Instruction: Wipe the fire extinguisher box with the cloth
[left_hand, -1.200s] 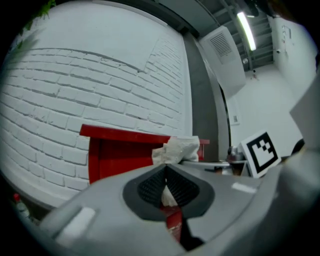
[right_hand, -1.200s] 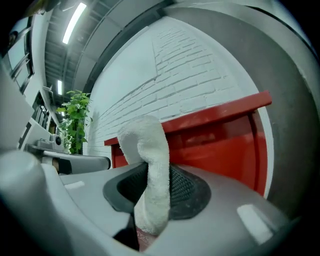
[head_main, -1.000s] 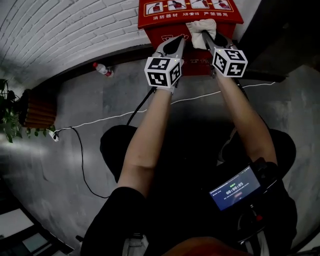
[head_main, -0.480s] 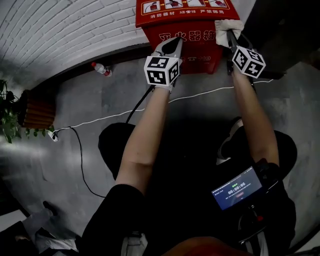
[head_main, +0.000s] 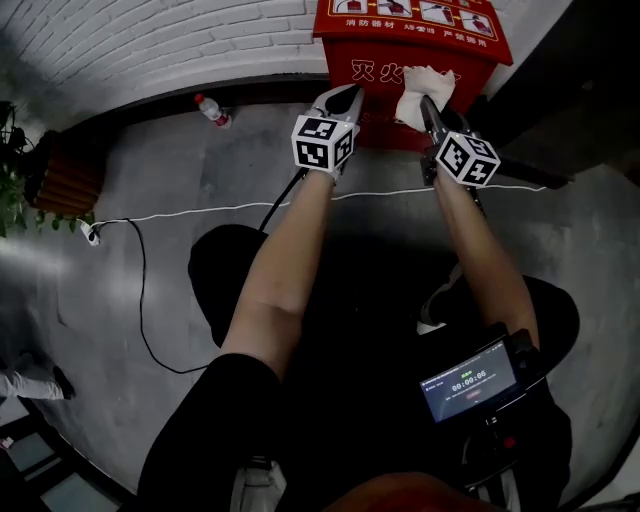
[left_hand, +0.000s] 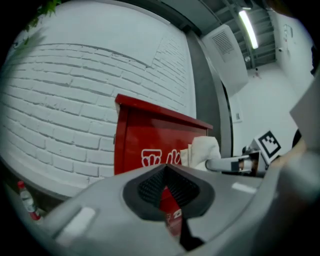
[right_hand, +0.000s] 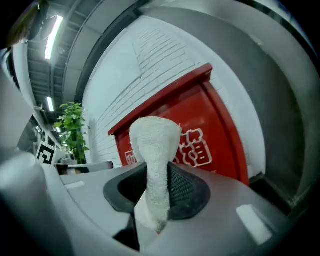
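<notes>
**Cloth held at the red box's front, left gripper empty**

Head view: the fire extinguisher box (head_main: 385, 125) stands against a white brick wall (head_main: 150, 40) at the top of the frame. The right gripper (head_main: 428, 105) holds the cloth (head_main: 422, 90) up at the box's front face, over the white characters. The left gripper (head_main: 345, 95) points at the front's left part, just beside the cloth. On the grey floor, a bottle (head_main: 210, 110) lies near the wall, well left of the box, and a white cable (head_main: 200, 213) runs across.

Left gripper view: the left gripper's (left_hand: 165, 172) jaws are together at their tips, with nothing between them. Beyond them stands the box (left_hand: 145, 135), and the bunched cloth (left_hand: 202, 150) is at its front.

Right gripper view: the right gripper's (right_hand: 157, 200) jaws are clamped on the cloth (right_hand: 152, 150), which rises between the pads in a folded white column. The box (right_hand: 210, 125) fills the space behind it, and a green plant (right_hand: 72, 125) stands further along the wall.
</notes>
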